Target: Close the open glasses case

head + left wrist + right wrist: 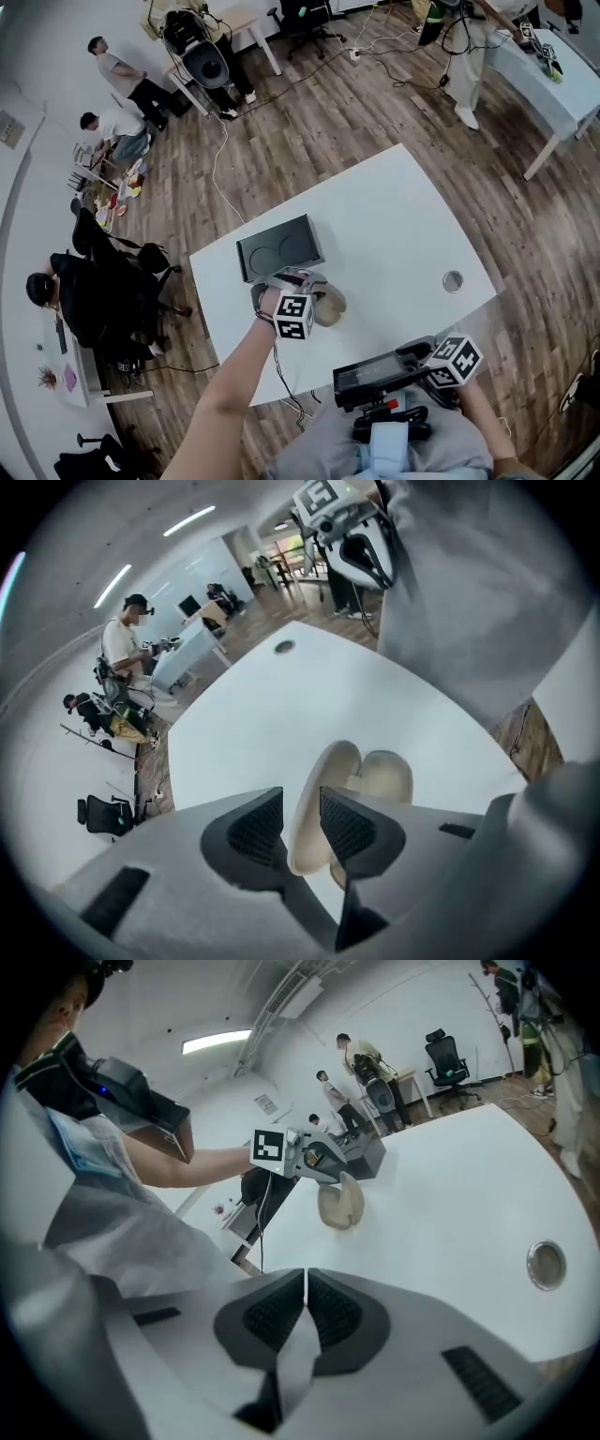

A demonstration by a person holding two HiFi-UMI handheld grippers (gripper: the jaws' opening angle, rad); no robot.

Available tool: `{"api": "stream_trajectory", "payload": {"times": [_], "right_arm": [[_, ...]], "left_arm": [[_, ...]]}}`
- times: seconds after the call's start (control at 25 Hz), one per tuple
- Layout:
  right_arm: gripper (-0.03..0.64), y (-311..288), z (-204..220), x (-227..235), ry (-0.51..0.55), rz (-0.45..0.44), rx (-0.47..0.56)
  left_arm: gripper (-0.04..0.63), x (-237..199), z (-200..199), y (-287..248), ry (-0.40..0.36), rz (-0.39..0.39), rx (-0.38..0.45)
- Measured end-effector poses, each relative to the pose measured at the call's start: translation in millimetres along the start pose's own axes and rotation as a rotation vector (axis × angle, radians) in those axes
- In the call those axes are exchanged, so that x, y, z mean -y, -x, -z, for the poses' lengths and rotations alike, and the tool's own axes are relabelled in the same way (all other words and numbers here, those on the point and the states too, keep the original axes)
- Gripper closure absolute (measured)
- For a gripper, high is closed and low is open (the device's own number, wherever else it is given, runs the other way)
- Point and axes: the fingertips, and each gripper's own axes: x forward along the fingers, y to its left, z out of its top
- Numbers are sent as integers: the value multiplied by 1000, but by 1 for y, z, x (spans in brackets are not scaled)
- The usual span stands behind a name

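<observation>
Our left gripper hangs unclenched over the glasses case by the white table's near edge. The raised lid stands between its spread jaws, rim running 12 to 6 o'clock, base at 1 o'clock, so we judge the lid must tip that way. Our right gripper, clenched and empty, sits well apart, case at its 12 o'clock.
</observation>
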Motion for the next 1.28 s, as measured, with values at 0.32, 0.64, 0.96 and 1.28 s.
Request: {"api": "stream_trajectory", "payload": {"times": [0.32,0.64,0.96,1.28], "right_arm": [[586,5,6,8,-53,62,51],[586,-1,3,8,-45,61,61],[586,-12,-13,3,-13,34,33],[586,-27,-19,-4,40,-12,-31]], "left_arm": [[501,3,15,-31,-136,-4,-116],[551,3,13,-33,-224,-64,-173],[554,18,13,5,-146,-225,-203],[552,59,15,24,42,-382,-223]]}}
